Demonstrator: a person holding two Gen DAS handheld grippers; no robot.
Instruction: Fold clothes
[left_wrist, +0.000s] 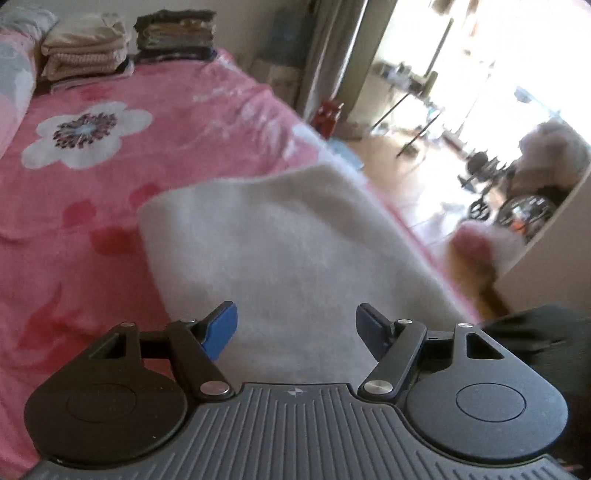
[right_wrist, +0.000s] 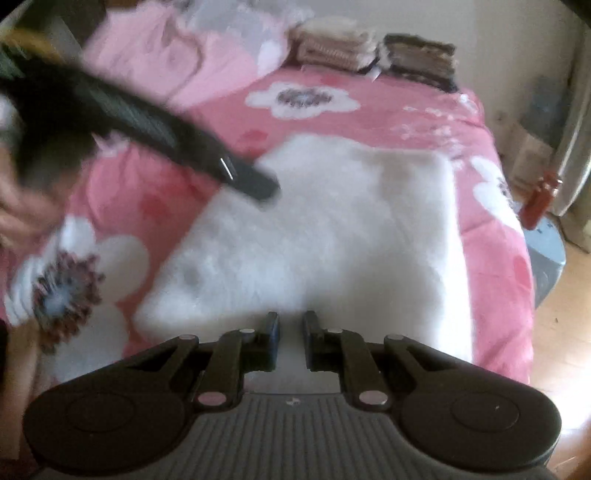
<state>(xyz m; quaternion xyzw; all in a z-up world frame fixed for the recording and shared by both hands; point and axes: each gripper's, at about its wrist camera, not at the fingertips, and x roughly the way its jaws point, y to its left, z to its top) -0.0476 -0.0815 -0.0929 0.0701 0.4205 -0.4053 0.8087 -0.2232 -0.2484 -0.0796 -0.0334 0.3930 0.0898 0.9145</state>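
bed: a pink flowered bedspread (right_wrist: 369, 118) is being seen spreading ahead of and under both grippers, filling most of each wrist view.
garment: a white fleecy garment (right_wrist: 332, 236) is lying flat on the bedspread, directly ahead of the right gripper and running under the left one; in the left wrist view its far edge (left_wrist: 280, 221) is being shown as a smooth rounded line, which may be a fold, though blur is keeping that unsettled.
stacks: two piles of folded clothes, a pale pile (left_wrist: 85, 48) and a dark pile (left_wrist: 175, 33), are being kept at the far end of the bed, well beyond both grippers.
step: the garment is being judged as either partly folded or laid out flat for folding; both are being fitted by this lie.
next move: whichever holds, an edge of the cloth is being called for, to be pinched cleanly through thick pile without bunching.
left gripper: the left gripper (left_wrist: 297, 332) is being held low over the near part of the garment, fingers spread wide, nothing between them; in the right wrist view its body (right_wrist: 155, 125) is being seen slanting in from the left, motion-blurred.
right gripper: the right gripper (right_wrist: 291, 339) is being pointed at the near edge of the garment, fingers narrowly parted with a slim gap; whether cloth is being pinched cannot be told.
hand: a blurred hand (right_wrist: 22, 210) is being glimpsed far left of the right gripper.
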